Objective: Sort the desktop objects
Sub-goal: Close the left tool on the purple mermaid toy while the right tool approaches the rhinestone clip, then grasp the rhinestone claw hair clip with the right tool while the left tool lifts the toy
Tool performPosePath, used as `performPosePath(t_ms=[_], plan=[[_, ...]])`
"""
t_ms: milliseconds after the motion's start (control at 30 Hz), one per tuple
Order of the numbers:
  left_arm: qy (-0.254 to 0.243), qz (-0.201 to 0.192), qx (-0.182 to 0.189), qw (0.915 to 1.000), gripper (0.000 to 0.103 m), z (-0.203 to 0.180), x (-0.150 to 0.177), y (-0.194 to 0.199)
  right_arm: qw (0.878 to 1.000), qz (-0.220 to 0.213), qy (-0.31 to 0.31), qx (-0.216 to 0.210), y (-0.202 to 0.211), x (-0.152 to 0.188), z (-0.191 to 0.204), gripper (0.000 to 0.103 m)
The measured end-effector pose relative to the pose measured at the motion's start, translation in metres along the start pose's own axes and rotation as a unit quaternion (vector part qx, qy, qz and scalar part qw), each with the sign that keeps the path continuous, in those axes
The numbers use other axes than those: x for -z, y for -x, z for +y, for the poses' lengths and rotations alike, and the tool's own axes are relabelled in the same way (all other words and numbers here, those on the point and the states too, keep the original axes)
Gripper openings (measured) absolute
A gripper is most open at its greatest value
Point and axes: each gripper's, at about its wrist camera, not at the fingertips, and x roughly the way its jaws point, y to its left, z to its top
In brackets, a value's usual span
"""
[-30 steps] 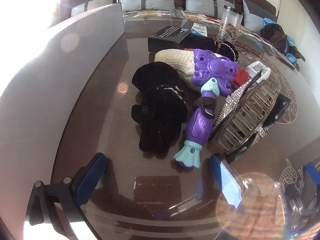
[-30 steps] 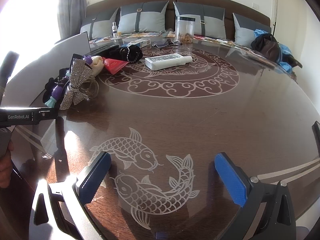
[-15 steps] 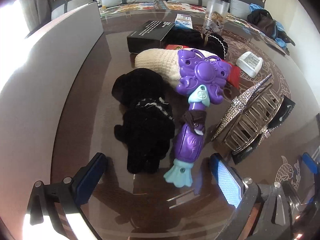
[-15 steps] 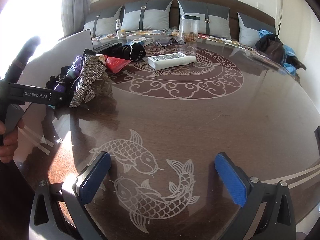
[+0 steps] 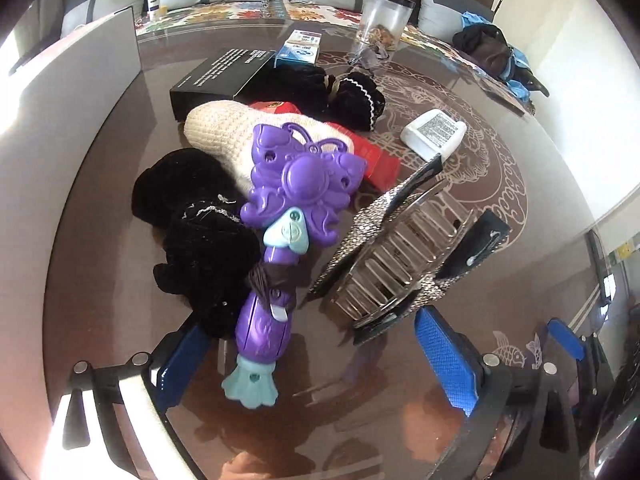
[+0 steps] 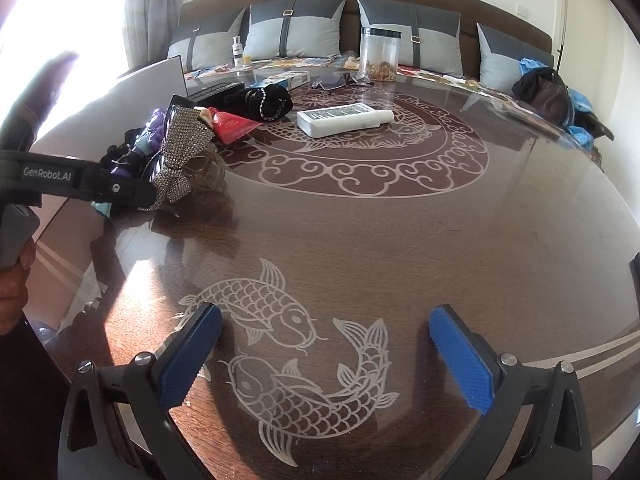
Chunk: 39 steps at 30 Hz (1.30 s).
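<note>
Left wrist view shows the left gripper (image 5: 312, 360) closer to the pile than a second ago, its fingers (image 5: 446, 360) wide apart and now straddling the tail end of the purple toy wand (image 5: 280, 236), gripping nothing yet. The wand lies on the bench (image 5: 100, 208) across a black knitted cloth (image 5: 192, 224) and a cream sock (image 5: 236, 128), just beside a rhinestone hair clip (image 5: 396, 240). This approach suggests the wand is the first item to be sorted, with closing on its handle as the likely next step. Right wrist view has the right gripper (image 6: 324, 356) hovering over the fish pattern, equally wide apart and empty, well away from the white remote (image 6: 340, 118).
</note>
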Motion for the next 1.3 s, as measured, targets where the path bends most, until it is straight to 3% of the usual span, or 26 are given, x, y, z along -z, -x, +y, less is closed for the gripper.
performPosePath(t_ms=[233,300,367,433,567,667,767,833,900,1100,1167,1300], plan=[[-0.052,0.010,0.023,0.9983,0.061,-0.004,0.001,0.004,1.000,0.000,0.002,-0.002,0.000,0.000,0.000,0.103],[-0.055,0.008,0.023,0.9982,0.038,0.002,0.008,0.009,1.000,0.001,0.003,-0.003,0.000,0.000,-0.001,0.103],[-0.043,0.010,0.030,0.9986,0.021,0.012,0.012,0.012,1.000,0.001,0.003,-0.003,0.000,-0.001,-0.001,0.103],[-0.031,0.013,0.041,0.9986,0.021,0.018,0.016,0.014,1.000,0.001,0.003,-0.003,0.000,-0.001,-0.001,0.103],[-0.038,0.017,0.017,0.9990,0.023,0.013,0.019,0.016,1.000,0.000,0.003,-0.003,0.000,-0.001,-0.001,0.103],[-0.033,0.015,0.016,0.9992,0.044,0.008,0.013,0.013,1.000,-0.001,0.003,-0.004,0.000,-0.001,-0.001,0.103],[-0.031,0.013,0.008,0.9994,0.046,0.002,0.003,0.006,1.000,-0.003,0.003,-0.004,0.000,0.000,-0.001,0.103],[-0.034,0.013,-0.001,0.9993,0.045,-0.003,-0.001,0.003,1.000,-0.004,0.003,-0.003,0.001,0.000,-0.001,0.103],[-0.037,0.012,-0.020,0.9990,0.025,-0.005,0.000,0.003,1.000,-0.003,0.004,-0.003,0.000,0.000,-0.001,0.103],[0.006,0.003,-0.004,1.0000,0.021,0.012,0.049,0.031,0.999,0.034,0.015,-0.020,0.000,-0.005,-0.004,0.103],[0.021,-0.007,0.001,0.9997,0.021,0.018,0.068,0.041,0.998,0.037,-0.005,-0.054,0.004,-0.007,-0.006,0.103],[0.032,-0.013,0.002,0.9994,0.021,0.025,0.078,0.049,0.993,0.002,-0.023,-0.120,0.003,-0.034,0.010,0.103]])
